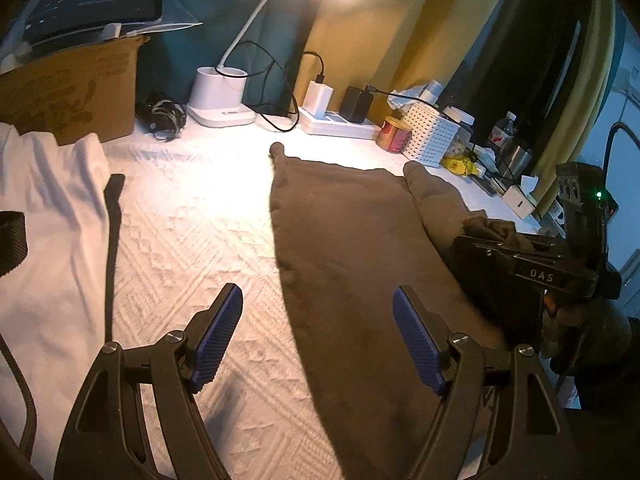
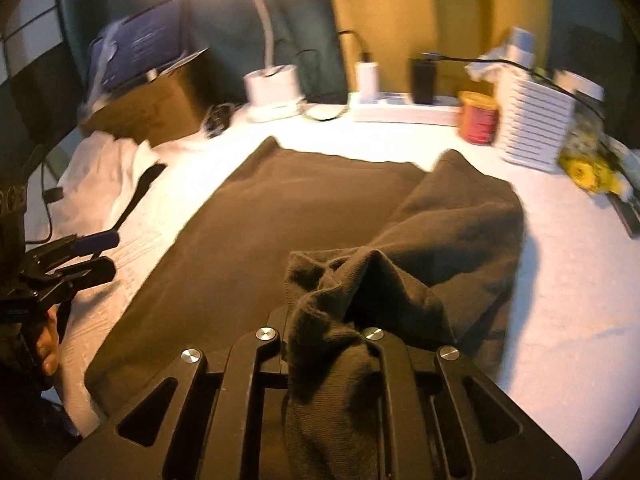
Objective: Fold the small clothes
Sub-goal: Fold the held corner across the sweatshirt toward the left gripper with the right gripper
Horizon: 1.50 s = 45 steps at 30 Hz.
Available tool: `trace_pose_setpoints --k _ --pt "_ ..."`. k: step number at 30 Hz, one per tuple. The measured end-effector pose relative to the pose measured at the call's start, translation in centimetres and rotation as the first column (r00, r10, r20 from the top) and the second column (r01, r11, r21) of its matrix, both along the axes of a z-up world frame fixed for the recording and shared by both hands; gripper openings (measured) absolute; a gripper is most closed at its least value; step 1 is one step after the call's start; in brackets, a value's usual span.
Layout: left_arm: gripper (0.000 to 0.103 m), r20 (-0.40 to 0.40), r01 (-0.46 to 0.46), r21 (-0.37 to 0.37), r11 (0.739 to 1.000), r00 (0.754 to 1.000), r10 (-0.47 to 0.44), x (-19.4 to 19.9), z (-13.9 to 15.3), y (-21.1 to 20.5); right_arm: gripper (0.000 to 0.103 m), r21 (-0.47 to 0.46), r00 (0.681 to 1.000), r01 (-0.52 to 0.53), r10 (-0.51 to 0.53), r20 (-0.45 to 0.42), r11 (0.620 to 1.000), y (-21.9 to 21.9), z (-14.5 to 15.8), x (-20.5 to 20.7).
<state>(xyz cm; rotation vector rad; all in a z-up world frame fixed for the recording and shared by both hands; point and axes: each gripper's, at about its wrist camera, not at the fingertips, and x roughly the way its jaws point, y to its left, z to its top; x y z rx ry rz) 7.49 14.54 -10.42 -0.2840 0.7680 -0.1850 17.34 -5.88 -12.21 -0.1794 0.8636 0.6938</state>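
Note:
A brown garment (image 1: 344,240) lies spread on the white textured cover (image 1: 192,232); it also shows in the right wrist view (image 2: 280,208). My right gripper (image 2: 326,320) is shut on a bunched edge of the brown garment, lifted and folded over its right side; it appears in the left wrist view (image 1: 504,240). My left gripper (image 1: 318,336) is open and empty, hovering over the garment's left edge, blue pads (image 1: 218,336) apart. It shows at the left in the right wrist view (image 2: 86,252).
A white garment (image 1: 48,216) with a black strap (image 1: 114,216) lies at the left. Along the back stand a cardboard box (image 1: 76,88), lamp base (image 1: 218,96), power strip with chargers (image 1: 340,120), red can (image 1: 394,134), and white perforated basket (image 1: 432,136).

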Motion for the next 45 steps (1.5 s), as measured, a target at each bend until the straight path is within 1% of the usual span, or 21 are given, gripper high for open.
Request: trace_pose_setpoints --k 4,7,10,11,12,13,14,15,16,18,19,21,22,23,26,28,33,37,41,43,45 --pt "0.077 0.002 -0.001 0.003 1.0 1.0 0.001 -0.4 0.0 0.1 0.014 0.012 0.998 -0.064 0.064 -0.022 0.998 2.3 0.0 -1.1" --pt "0.077 0.002 -0.013 0.004 1.0 1.0 0.013 -0.7 0.0 0.4 0.014 -0.006 0.995 -0.095 0.095 -0.03 0.995 3.9 -0.5 -2.0" --pt "0.077 0.002 -0.033 0.008 0.999 0.999 0.033 -1.0 0.0 0.9 0.015 -0.012 0.995 -0.076 0.076 -0.064 0.997 4.9 -1.1 -2.4" --pt "0.077 0.003 -0.042 0.01 0.999 0.999 0.042 -1.1 0.0 1.1 0.016 -0.006 0.993 -0.058 0.057 -0.103 0.998 5.3 -1.5 -2.4" --pt "0.077 0.003 -0.051 0.013 0.999 0.999 0.051 -1.2 0.1 1.3 0.023 0.001 0.99 -0.06 0.06 -0.129 0.998 5.6 -1.8 -2.5" --pt "0.077 0.003 -0.058 0.016 0.998 0.998 0.058 -1.3 0.1 1.5 0.03 0.014 0.981 -0.085 0.086 -0.175 0.996 6.3 -2.3 -2.8" --pt "0.077 0.002 -0.064 0.02 0.998 0.998 0.064 -1.4 0.2 1.7 0.034 0.016 0.979 -0.098 0.099 -0.178 0.995 6.7 -2.4 -3.2" --pt "0.077 0.001 -0.071 0.024 0.997 0.998 0.071 -1.5 0.2 1.9 0.041 0.019 0.981 -0.103 0.104 -0.166 0.995 6.9 -2.2 -3.6" --pt "0.077 0.0 -0.076 0.028 0.997 0.997 0.076 -1.6 0.3 2.0 0.044 0.025 0.98 -0.12 0.123 -0.155 0.992 7.3 -2.0 -4.2" --pt "0.077 -0.001 -0.084 0.035 0.996 0.996 0.084 -1.7 0.3 2.3 0.045 0.048 0.962 -0.201 0.207 -0.177 0.978 8.4 -2.0 -5.4" --pt "0.077 0.0 -0.089 0.038 0.995 0.996 0.089 -1.8 0.4 2.4 0.046 0.041 0.953 -0.236 0.24 -0.183 0.971 9.0 -2.2 -6.0" --pt "0.077 0.001 -0.098 0.045 0.994 0.995 0.098 -1.9 0.5 2.6 0.055 0.003 0.948 -0.286 0.283 -0.147 0.958 10.1 -2.3 -7.3" --pt "0.077 0.003 -0.103 0.047 0.994 0.995 0.103 -2.0 0.6 2.6 0.055 0.013 0.941 -0.309 0.307 -0.139 0.951 10.4 -2.2 -7.9" --pt "0.077 0.006 -0.108 0.049 0.993 0.994 0.108 -2.0 0.8 2.7 0.055 0.033 0.928 -0.338 0.339 -0.154 0.941 10.7 -2.1 -8.4" --pt "0.077 0.016 -0.118 0.058 0.991 0.993 0.118 -2.1 1.2 2.7 0.055 0.031 0.914 -0.378 0.378 -0.149 0.925 10.9 -1.9 -9.5" --pt "0.077 0.018 -0.12 0.064 0.991 0.993 0.119 -2.0 1.4 2.7 0.055 0.039 0.911 -0.385 0.387 -0.144 0.922 10.7 -1.7 -9.9" --pt "0.077 0.017 -0.102 0.076 0.992 0.995 0.101 -1.5 1.7 1.6 0.055 0.087 0.936 -0.336 0.343 -0.083 0.938 7.6 0.7 -9.6" --pt "0.077 0.007 -0.062 0.086 0.994 0.998 0.061 -0.4 1.6 -0.2 0.055 0.108 0.971 -0.228 0.234 -0.046 0.968 3.8 2.2 -7.8" --pt "0.077 0.004 0.001 0.102 0.995 1.0 -0.002 1.2 1.8 -2.6 0.055 0.109 0.991 -0.119 0.124 -0.045 0.987 -0.1 2.2 -5.5" --pt "0.077 -0.017 0.044 0.122 0.992 0.999 -0.043 2.4 1.7 -4.0 0.055 0.111 0.996 -0.071 0.077 -0.049 0.991 -2.0 2.0 -4.4" --pt "0.077 -0.057 0.101 0.134 0.986 0.994 -0.094 3.7 1.3 -5.6 0.055 0.12 0.998 -0.02 0.027 -0.053 0.993 -4.0 1.7 -3.3"
